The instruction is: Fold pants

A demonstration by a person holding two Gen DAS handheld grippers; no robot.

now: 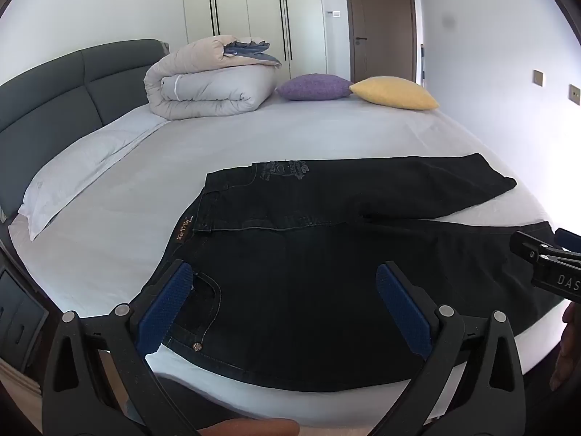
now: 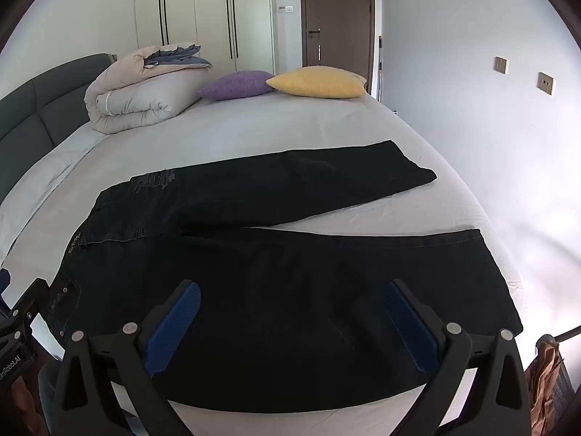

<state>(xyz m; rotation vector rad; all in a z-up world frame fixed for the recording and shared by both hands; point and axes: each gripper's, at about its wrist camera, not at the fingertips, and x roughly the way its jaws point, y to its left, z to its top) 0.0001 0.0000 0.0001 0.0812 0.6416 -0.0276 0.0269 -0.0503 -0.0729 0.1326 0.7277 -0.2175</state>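
Note:
Dark jeans (image 1: 308, 254) lie flat on the white bed sheet (image 1: 290, 134), waistband to the left, both legs stretched to the right and slightly apart. My left gripper (image 1: 285, 283) hovers open above the waist and front pocket of the near leg, nothing between its blue pads (image 1: 170, 305). In the right wrist view the same jeans (image 2: 276, 290) fill the foreground. My right gripper (image 2: 290, 301) stands open over the near leg's middle, clear of the cloth. The right gripper also shows at the right edge of the left wrist view (image 1: 548, 261).
A rolled duvet (image 1: 207, 83) sits at the bed's far side with a purple cushion (image 1: 314, 87) and a yellow cushion (image 1: 395, 92). A white pillow (image 1: 83, 170) lies against the grey headboard (image 1: 65, 83). Wardrobe and door stand behind.

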